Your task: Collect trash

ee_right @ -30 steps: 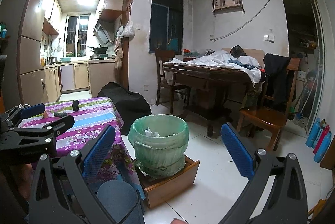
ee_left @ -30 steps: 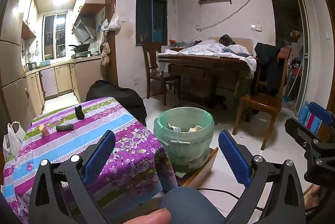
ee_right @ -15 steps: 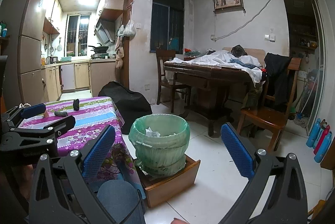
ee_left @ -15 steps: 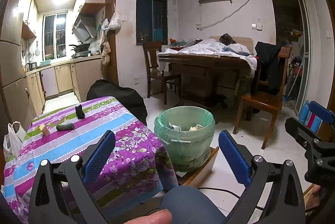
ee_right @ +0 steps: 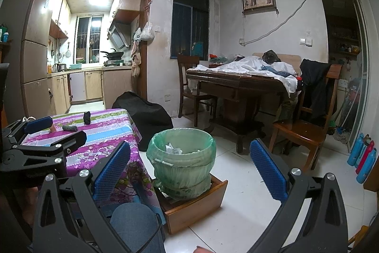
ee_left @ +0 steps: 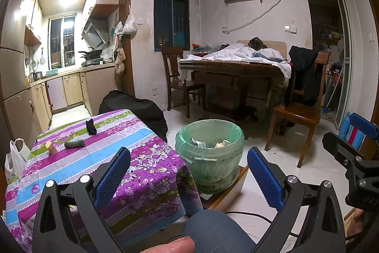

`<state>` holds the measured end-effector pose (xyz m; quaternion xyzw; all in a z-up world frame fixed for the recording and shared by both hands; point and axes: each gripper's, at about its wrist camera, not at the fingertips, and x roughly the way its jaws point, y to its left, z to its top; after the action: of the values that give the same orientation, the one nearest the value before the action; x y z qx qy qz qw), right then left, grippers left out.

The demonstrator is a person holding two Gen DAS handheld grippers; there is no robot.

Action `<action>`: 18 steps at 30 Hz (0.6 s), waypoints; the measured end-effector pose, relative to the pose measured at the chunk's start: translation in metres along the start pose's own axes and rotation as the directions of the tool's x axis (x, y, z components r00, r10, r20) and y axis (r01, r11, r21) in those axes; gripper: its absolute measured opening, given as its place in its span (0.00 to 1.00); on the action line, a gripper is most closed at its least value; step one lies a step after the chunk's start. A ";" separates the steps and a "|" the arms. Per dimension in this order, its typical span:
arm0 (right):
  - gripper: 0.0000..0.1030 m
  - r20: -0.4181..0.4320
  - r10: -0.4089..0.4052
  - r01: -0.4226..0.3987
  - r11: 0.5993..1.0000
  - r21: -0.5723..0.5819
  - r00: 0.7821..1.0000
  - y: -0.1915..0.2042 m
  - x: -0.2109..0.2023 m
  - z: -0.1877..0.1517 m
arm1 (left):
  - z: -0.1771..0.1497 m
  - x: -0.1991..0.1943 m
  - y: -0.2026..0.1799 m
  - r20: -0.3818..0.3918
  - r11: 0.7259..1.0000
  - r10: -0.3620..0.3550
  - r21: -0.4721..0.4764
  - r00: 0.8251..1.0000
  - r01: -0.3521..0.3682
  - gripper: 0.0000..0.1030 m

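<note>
A bin lined with a green bag [ee_left: 209,153] [ee_right: 182,159] stands on a low wooden tray on the floor, with white paper scraps inside. On the purple floral tablecloth [ee_left: 78,158] lie a black crumpled scrap [ee_left: 90,127] [ee_right: 87,117], a dark roll [ee_left: 74,144] [ee_right: 69,128] and a small tan block [ee_left: 50,147]. My left gripper [ee_left: 188,176] is open and empty, held above the table's near corner and the bin. My right gripper [ee_right: 189,172] is open and empty, facing the bin. Each gripper shows at the edge of the other's view.
A person's knee in jeans [ee_left: 213,229] sits low in front, with a thumb [ee_left: 173,246] below. A dark bag [ee_left: 132,108] lies on the floor behind the table. A wooden chair [ee_left: 298,111], a cluttered dining table [ee_left: 234,66] and blue bottles [ee_right: 364,158] stand to the right.
Both views have shifted very slightly; the bin and the items on the table have not moved. Both grippers stay open.
</note>
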<state>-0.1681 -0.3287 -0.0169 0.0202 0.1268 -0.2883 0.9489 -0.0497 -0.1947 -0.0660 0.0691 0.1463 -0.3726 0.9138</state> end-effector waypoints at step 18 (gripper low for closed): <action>0.95 -0.005 0.007 -0.007 1.000 -0.002 1.000 0.004 0.002 -0.001 | -0.006 0.002 0.012 -0.007 1.000 -0.013 -0.010 1.000 0.013 0.95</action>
<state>-0.1647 -0.3257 -0.0185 0.0204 0.1292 -0.2847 0.9496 -0.0410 -0.1856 -0.0719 0.0648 0.1518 -0.3775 0.9112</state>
